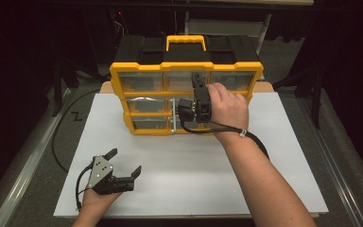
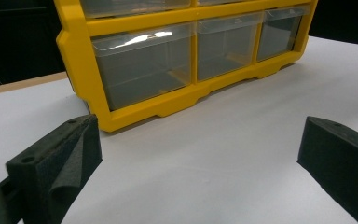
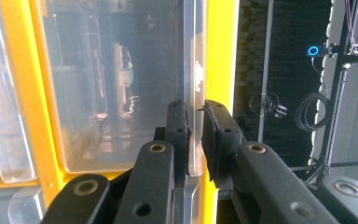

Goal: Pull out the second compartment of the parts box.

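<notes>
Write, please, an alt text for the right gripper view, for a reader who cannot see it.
The right gripper has its two black jaws closed on the thin clear edge of a drawer in a yellow organizer. The transparent drawer front is seen from very close, with dim reflections in it. A dark room with cables lies beyond the yellow frame.

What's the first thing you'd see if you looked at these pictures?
The big yellow and black drawer box standing at the back of the white table. Next, the right gripper shut on the clear edge of a drawer in the top row, while the left gripper sits open near the front left.
</notes>
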A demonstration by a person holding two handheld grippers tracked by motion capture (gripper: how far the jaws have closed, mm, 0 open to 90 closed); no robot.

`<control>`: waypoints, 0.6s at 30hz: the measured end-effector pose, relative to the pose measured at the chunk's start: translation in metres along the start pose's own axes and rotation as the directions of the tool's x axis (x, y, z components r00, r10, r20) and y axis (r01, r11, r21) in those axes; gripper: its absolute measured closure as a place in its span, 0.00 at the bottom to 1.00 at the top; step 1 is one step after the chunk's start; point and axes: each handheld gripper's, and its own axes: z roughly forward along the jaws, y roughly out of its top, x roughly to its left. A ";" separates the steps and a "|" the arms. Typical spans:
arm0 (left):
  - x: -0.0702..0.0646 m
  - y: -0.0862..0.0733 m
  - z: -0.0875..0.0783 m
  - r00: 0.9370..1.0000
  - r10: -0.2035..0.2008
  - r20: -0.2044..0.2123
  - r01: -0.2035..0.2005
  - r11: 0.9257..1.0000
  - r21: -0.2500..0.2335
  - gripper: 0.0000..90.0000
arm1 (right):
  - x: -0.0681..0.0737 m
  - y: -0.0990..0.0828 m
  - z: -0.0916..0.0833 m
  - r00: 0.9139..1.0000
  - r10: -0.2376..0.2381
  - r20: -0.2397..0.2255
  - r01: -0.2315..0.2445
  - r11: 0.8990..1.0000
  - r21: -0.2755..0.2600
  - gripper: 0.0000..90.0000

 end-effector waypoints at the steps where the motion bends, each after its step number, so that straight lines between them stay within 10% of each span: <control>1: 0.000 0.000 0.000 1.000 -0.001 -0.001 0.001 1.000 0.000 0.00 | 0.000 0.000 -0.002 1.000 0.001 0.001 -0.001 1.000 -0.002 0.92; 18: 0.003 0.001 0.000 1.000 -0.022 0.009 0.022 0.999 -0.024 0.00 | -0.002 -0.002 -0.031 1.000 0.021 0.014 -0.021 0.999 -0.031 0.92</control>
